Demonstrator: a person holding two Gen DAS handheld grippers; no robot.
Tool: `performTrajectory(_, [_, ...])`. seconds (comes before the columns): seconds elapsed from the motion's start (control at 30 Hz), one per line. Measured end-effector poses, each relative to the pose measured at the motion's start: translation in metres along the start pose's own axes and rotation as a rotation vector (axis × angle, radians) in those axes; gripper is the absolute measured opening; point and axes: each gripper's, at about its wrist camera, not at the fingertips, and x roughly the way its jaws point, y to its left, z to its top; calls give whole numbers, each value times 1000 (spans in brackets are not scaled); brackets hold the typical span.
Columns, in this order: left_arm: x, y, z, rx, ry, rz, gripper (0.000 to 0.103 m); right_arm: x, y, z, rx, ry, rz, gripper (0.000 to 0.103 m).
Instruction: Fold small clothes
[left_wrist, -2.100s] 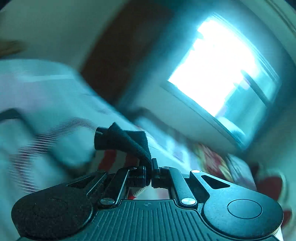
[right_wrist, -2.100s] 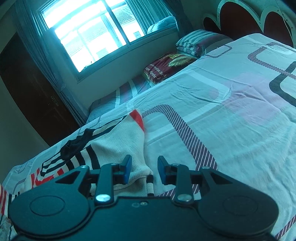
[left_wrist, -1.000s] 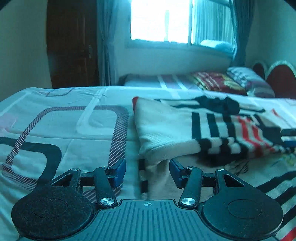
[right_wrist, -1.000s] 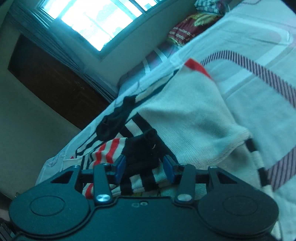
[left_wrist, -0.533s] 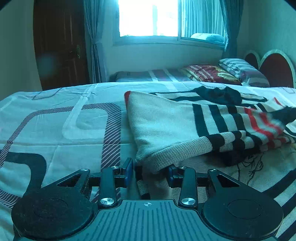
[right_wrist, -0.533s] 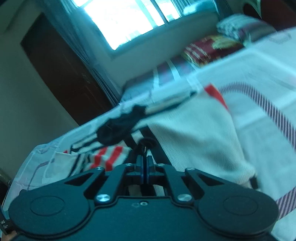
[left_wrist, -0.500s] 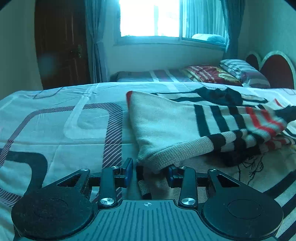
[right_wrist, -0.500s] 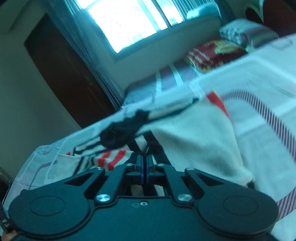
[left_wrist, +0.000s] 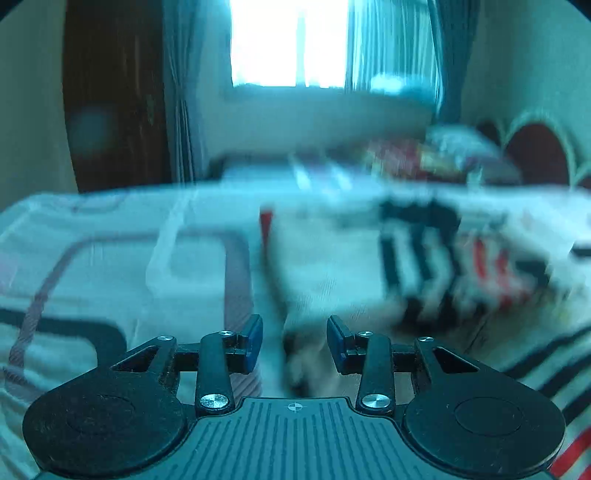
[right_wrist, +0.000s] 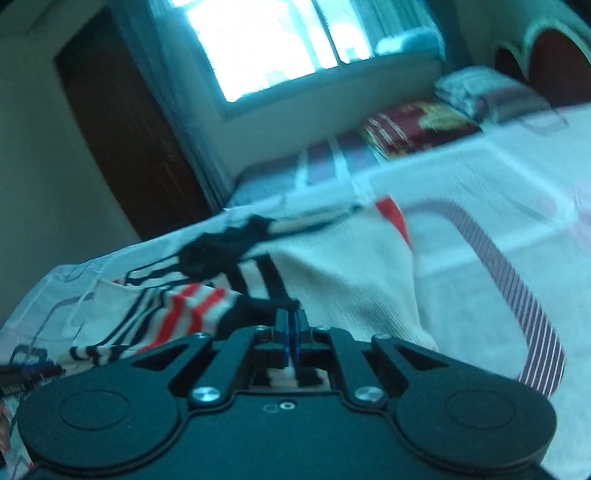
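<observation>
A cream knit sweater (left_wrist: 332, 266) with black and red stripes lies on the bed. In the blurred left wrist view, its folded hem corner (left_wrist: 306, 332) sits between the blue pads of my left gripper (left_wrist: 295, 341), and the corner stays there as the hand rises. The sweater (right_wrist: 351, 288) spreads out ahead in the right wrist view. My right gripper (right_wrist: 291, 325) pinches the black cuff (right_wrist: 258, 310) of the striped sleeve (right_wrist: 192, 306). Its jaws are opening slightly with the cuff still between them.
A small black garment (right_wrist: 221, 251) lies on the sweater's far edge. The patterned bed sheet (right_wrist: 517, 206) stretches to the right. Pillows (right_wrist: 417, 125) and a headboard (right_wrist: 554, 62) are at the back, with a dark door (left_wrist: 110, 92) on the left.
My right jaws have closed on the black cuff and lifted it while the wrist rolled level. The left jaws have narrowed around the hem corner and risen a little.
</observation>
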Motion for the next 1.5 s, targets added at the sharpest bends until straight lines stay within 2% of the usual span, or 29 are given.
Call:
performTrajectory(0.1, [18,-22,13,14,-14,-32,38,22,18,0,-61,29,24,15])
performTrajectory(0.17, [41,-35,7,25,45,-55,38,40,30,-9,-103,93,31,9])
performTrajectory(0.2, [55,-40,-2,58,99,-32,38,50,34,-16,-140,136,0,6])
performTrajectory(0.23, [59,-46,-14,115,82,-14,40,57,33,-25,-164,167,-22,5])
performTrajectory(0.3, [55,-50,-16,152,65,-2,40,54,30,-25,-147,148,-13,5])
performTrajectory(0.33, [52,-50,-9,146,75,-7,40,51,32,-20,-139,149,-14,11])
performTrajectory(0.4, [45,-45,3,104,17,-22,40,45,36,-11,-138,87,5,16])
performTrajectory(0.5, [61,-46,21,83,15,-44,40,58,50,3,-122,62,54,18])
performTrajectory(0.57, [77,-53,26,78,32,-64,41,77,71,5,-159,61,78,17])
performTrajectory(0.6, [86,-55,27,69,49,-75,47,86,79,5,-180,66,81,20])
performTrajectory(0.63, [95,-57,26,62,68,-72,61,96,84,5,-184,79,81,22])
performTrajectory(0.7, [109,-60,20,65,92,-19,67,116,88,2,-180,118,93,24])
performTrajectory(0.73, [111,-58,17,53,86,-23,67,127,88,-1,-213,147,61,13])
performTrajectory(0.77, [110,-56,20,42,99,-31,67,132,87,-3,-234,131,19,11])
performTrajectory(0.8, [107,-55,25,46,109,-32,67,131,82,0,-209,131,17,11])
performTrajectory(0.87, [96,-48,36,50,29,-35,67,123,77,8,-173,114,16,17])
performTrajectory(0.9, [97,-43,41,46,12,-35,67,117,76,12,-157,74,32,22])
performTrajectory(0.97, [109,-33,51,27,0,-36,67,115,75,17,-135,38,51,22])
performTrajectory(1.0, [116,-29,55,23,-6,-45,67,118,76,19,-141,42,29,22])
performTrajectory(1.1, [140,-20,59,42,12,-52,67,129,71,23,-140,42,-12,21])
performTrajectory(1.17, [160,-15,56,33,76,-21,67,146,64,17,-134,98,-51,18])
performTrajectory(1.2, [169,-11,55,16,93,-32,67,146,60,15,-123,78,-38,17])
performTrajectory(1.27, [168,-10,59,4,82,-34,68,142,56,18,-105,66,-22,18])
performTrajectory(1.33, [164,-13,63,19,39,-26,68,131,55,20,-104,5,-13,23])
performTrajectory(1.37, [171,-14,63,14,62,-15,68,132,54,19,-106,-3,-8,23])
performTrajectory(1.4, [180,-14,61,12,108,-6,69,137,53,18,-117,20,-23,22])
performTrajectory(1.43, [182,-17,59,21,103,-1,71,149,53,17,-135,69,-54,21])
performTrajectory(1.5, [171,-23,62,19,96,17,71,146,53,20,-142,64,-46,21])
